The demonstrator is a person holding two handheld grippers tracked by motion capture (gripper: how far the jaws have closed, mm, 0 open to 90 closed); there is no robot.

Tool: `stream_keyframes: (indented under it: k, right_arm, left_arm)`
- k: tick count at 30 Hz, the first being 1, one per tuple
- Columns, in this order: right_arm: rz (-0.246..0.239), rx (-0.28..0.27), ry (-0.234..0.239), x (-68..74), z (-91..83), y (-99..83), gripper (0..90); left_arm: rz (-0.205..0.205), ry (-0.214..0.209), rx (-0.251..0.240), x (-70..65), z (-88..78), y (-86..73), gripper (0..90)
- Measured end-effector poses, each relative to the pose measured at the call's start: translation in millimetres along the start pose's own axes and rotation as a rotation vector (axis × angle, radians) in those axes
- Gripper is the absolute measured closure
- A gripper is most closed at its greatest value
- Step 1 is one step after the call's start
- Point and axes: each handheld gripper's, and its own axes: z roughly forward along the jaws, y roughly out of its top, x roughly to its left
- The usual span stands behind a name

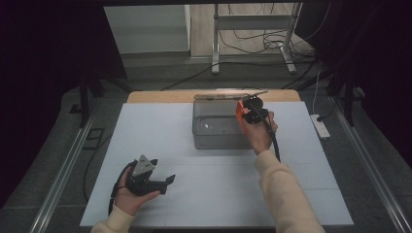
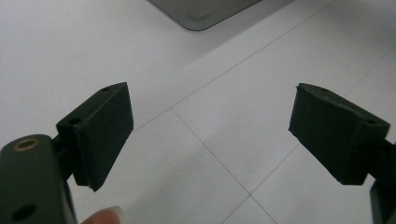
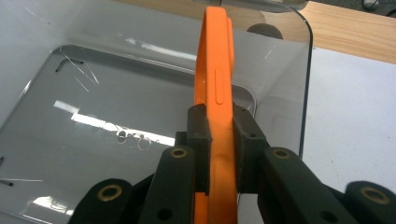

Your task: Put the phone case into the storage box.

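Orange case (image 3: 217, 88) between fingers (image 3: 198, 140), over clear bin (image 3: 93, 112).

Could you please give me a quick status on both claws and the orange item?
Left claw open, above white table. Right claw shut on orange phone case, over clear bin. Nothing in the way.

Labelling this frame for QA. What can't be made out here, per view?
- Orange object, right gripper view: seen edge-on, its lower end hidden by the right gripper; its flat faces can't be seen.
- Same object, high view: too small, partly covered by the gripper and hand.
- Clear bin, left gripper view: cut off by the top edge.
- Clear bin's floor: glare and scratches; small marks unreadable.
- Left gripper: bodies cut off by the bottom edge.
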Motion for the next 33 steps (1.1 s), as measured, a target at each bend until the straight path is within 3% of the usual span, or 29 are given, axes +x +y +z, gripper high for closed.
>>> stream_keyframes:
  k: [33]
  right_arm:
    - [0.011, 0.039, -0.007, -3.0, 7.3, -3.5, 79.2]
  left_arm:
    - [-0.001, 0.002, 0.009, 0.5, 0.7, -0.2, 14.2]
